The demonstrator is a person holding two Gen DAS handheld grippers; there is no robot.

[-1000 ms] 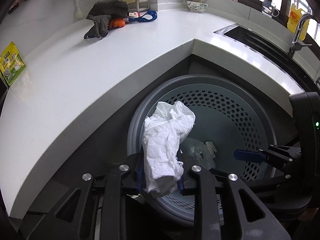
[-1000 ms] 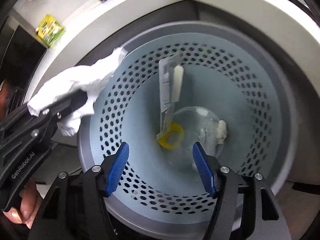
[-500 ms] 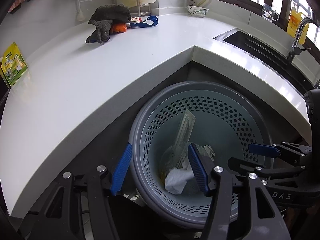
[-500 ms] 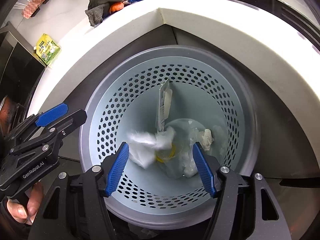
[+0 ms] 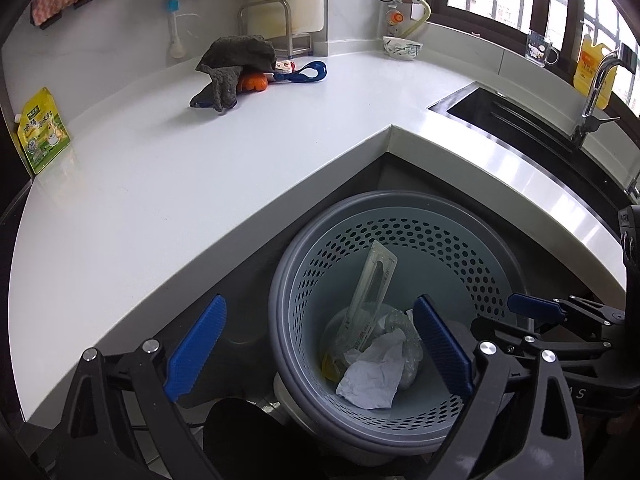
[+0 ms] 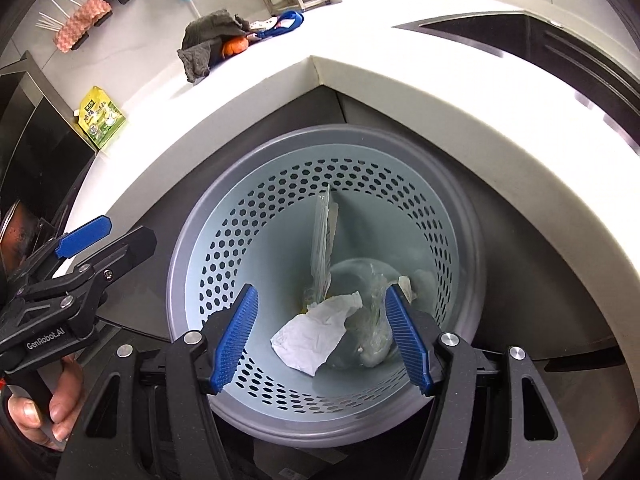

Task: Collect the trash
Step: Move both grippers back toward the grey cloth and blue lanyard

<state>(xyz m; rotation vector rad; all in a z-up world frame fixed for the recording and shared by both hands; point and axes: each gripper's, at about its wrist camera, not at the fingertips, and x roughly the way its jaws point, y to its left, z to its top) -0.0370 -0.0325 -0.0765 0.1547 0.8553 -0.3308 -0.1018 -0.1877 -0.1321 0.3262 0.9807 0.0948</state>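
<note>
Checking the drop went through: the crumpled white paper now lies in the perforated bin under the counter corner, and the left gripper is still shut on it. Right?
Not quite. The crumpled white paper does lie in the perforated bin, but the left gripper is open, its jaws having just spread wide with nothing between them. The left wrist view shows this.

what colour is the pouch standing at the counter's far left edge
Yellow and green pouch, clearest in the left wrist view.

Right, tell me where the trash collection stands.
Done: the crumpled white paper lies at the bottom of the perforated bin, with a long clear packet and plastic wrap. In hand: nothing; the left gripper has just been opening with nothing between its jaws, and the right gripper is open too. Left: possibly the small wrapper by the grey cloth on the counter.
</note>
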